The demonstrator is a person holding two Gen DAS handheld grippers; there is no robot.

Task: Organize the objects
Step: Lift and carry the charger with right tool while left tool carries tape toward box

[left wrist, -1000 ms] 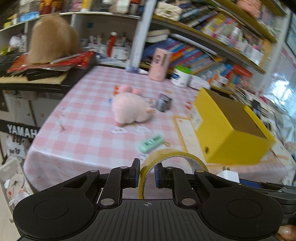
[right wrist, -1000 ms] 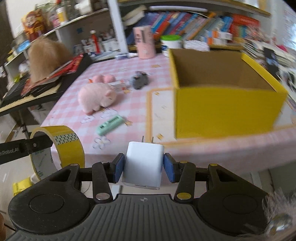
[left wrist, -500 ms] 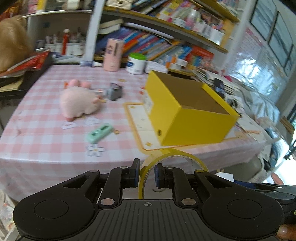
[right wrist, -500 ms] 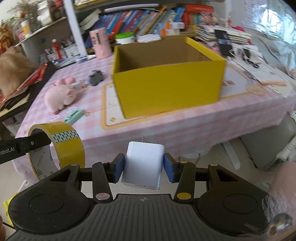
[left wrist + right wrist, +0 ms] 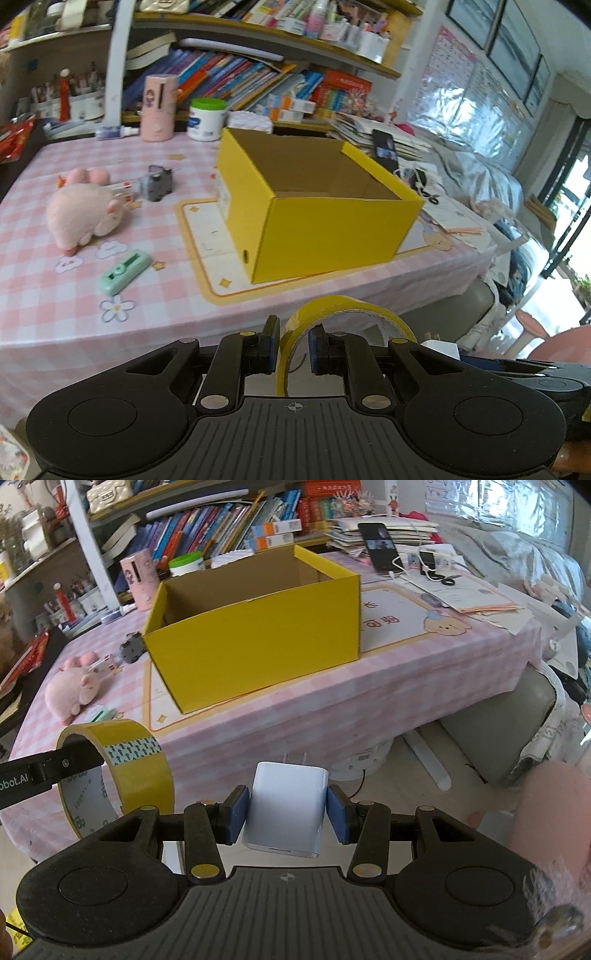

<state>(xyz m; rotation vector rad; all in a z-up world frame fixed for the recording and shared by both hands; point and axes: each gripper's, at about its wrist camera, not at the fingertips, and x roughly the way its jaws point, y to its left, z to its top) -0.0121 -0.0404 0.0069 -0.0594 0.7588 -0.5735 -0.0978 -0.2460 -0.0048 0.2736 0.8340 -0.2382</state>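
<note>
The left gripper (image 5: 291, 349) pinched the wall of the tape roll (image 5: 343, 314); the right gripper (image 5: 286, 814) clamped the white charger (image 5: 286, 808) (prongs forward), short of the yellow box (image 5: 255, 642).

Both tools are matte black plastic. The left gripper (image 5: 291, 349) has a ribbed grey-black deck marked with a small white crosshair, two round raised discs at its sides, angular linkage arms with silver rivets, and blue pads on its fingers (image 5: 271, 345). The right gripper (image 5: 286, 814) looks alike, but its rivets are brass-yellow. White lettering, apparently ending "bot.AI", runs along the left tool's side.
</note>
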